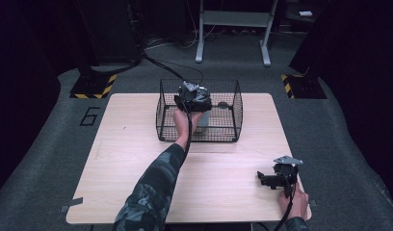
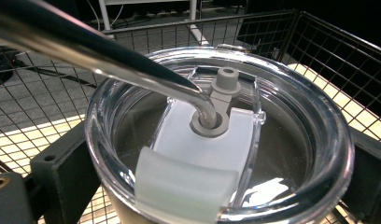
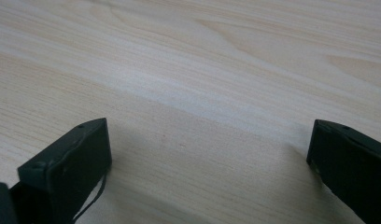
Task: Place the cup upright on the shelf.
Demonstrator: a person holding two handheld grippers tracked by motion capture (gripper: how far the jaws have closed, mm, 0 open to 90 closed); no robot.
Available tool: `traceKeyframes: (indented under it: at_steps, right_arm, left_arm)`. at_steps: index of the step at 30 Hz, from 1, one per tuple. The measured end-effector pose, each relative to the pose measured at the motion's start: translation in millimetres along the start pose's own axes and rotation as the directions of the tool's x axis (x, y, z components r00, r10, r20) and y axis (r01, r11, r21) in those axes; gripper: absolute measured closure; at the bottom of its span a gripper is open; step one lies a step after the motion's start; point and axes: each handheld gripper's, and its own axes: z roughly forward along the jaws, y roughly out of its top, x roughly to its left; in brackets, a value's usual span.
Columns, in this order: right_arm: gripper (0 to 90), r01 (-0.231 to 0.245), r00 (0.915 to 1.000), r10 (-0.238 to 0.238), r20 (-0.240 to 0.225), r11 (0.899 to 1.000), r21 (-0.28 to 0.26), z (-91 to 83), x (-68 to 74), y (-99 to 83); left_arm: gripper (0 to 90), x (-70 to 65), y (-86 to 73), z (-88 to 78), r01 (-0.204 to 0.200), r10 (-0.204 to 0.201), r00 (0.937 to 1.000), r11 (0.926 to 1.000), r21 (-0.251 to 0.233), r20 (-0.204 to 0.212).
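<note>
Though we looked for a brand on the tumbler [image 2: 216,140], we read none; the one mark in sight was a "6" [image 1: 90,116] on the floor left of the table [image 1: 137,159]. The tumbler stood upright inside the wire basket [image 1: 233,103], its metal straw [image 2: 109,60] slanting out of the clear lid [image 2: 319,140]. Our left gripper [image 1: 194,98] had its jaws clamped on the tumbler's sides. Our right gripper [image 1: 276,178] rested spread and unloaded near the table's right front corner.
</note>
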Motion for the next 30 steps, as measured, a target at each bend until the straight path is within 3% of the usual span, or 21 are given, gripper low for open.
traceKeyframes:
  at_steps: [12, 30]
  right_arm:
    - [0.0, 0.000, 1.0000, 0.000, 0.001, 1.000, 0.000, 0.0, 0.0, 0.0]
    - [0.0, 0.000, 1.0000, 0.000, 0.000, 1.000, 0.000, 0.0, 0.0, 0.0]
  left_arm:
    - [3.9, -2.8, -3.7, 4.9, -0.008, 0.008, 0.9999, 1.0000, 0.002, -0.011]
    - [3.7, -7.0, -18.0, -6.1, -0.077, 0.077, 0.9971, 0.9970, -0.008, -0.003]
